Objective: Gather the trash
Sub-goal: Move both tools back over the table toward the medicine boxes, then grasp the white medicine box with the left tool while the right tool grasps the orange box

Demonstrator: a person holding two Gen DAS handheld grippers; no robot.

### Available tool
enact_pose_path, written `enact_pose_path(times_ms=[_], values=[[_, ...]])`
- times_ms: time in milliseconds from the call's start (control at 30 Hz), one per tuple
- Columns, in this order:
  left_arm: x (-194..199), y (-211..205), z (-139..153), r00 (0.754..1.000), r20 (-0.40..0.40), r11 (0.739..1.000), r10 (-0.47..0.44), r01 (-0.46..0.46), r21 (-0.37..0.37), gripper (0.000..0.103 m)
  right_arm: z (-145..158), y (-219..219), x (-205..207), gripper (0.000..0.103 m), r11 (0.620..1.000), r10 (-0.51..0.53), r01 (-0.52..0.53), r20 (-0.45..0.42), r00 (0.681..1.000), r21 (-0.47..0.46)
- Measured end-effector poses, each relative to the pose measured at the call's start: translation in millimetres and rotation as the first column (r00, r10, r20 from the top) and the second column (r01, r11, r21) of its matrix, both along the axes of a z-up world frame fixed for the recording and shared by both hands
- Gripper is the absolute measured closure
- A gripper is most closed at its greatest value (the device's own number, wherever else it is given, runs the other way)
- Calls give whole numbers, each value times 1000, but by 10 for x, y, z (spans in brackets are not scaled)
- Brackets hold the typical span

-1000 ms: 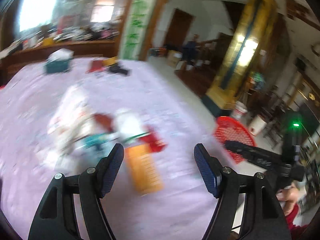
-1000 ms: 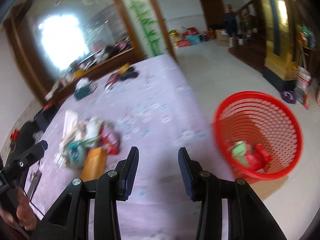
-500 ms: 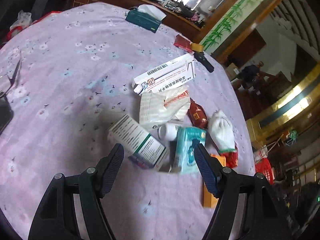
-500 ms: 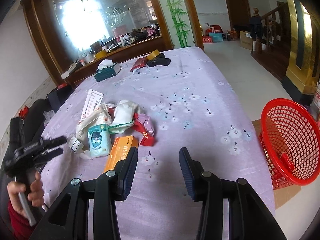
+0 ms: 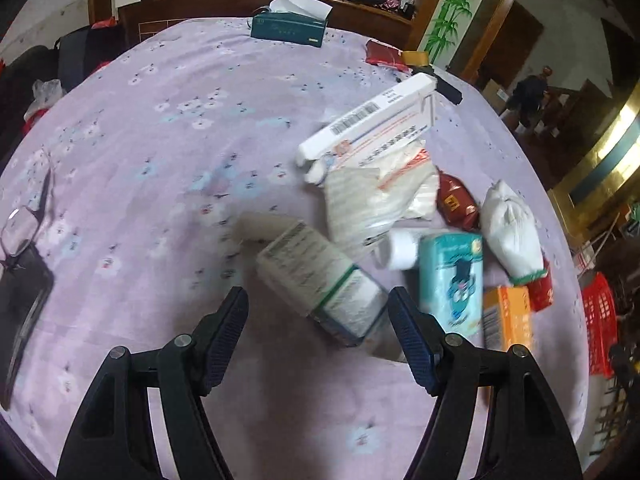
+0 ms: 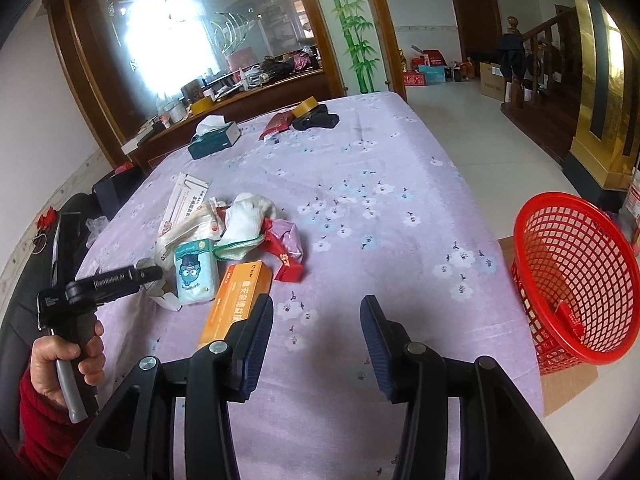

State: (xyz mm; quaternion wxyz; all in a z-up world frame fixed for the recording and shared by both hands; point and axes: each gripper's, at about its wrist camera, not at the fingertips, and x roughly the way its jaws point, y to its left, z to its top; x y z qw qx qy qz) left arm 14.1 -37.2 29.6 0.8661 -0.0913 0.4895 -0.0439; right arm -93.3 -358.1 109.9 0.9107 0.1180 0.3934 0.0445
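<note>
Trash lies heaped on the lilac-clothed tabletop: we see a white box with a green band, a teal tissue pack, an orange box, a long white carton and a white glove. Our left tongs stand open, the green-banded box blurred between the 2 pads, seemingly untouched. Our right tongs are opening over bare cloth, empty, the orange box just beside them. The red basket sits on the floor past the tabletop's edge.
</note>
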Motion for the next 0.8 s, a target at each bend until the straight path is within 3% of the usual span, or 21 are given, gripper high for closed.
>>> enact_pose_path(times_ms=[167, 267, 433, 567, 733, 800], values=[[-80, 223, 35, 1000, 2, 999, 1, -1, 43, 35, -51, 182, 88, 54, 999, 39, -40, -19, 999, -7], [-121, 294, 76, 1000, 13, 996, -24, 25, -85, 35, -88, 312, 133, 54, 998, 67, -68, -31, 997, -15], [-57, 153, 117, 1000, 14, 987, 3, 0, -159, 35, -117, 444, 186, 53, 996, 84, -85, -40, 996, -16], [102, 13, 57, 999, -27, 988, 40, -44, -151, 35, -97, 485, 167, 53, 995, 91, -92, -28, 995, -25], [228, -162, -44, 998, -46, 996, 37, -40, -76, 35, -103, 399, 146, 51, 997, 78, -79, -30, 997, -27], [256, -147, -95, 998, -55, 998, 33, -36, -51, 40, -120, 344, 147, 49, 998, 64, -65, -36, 997, -16]])
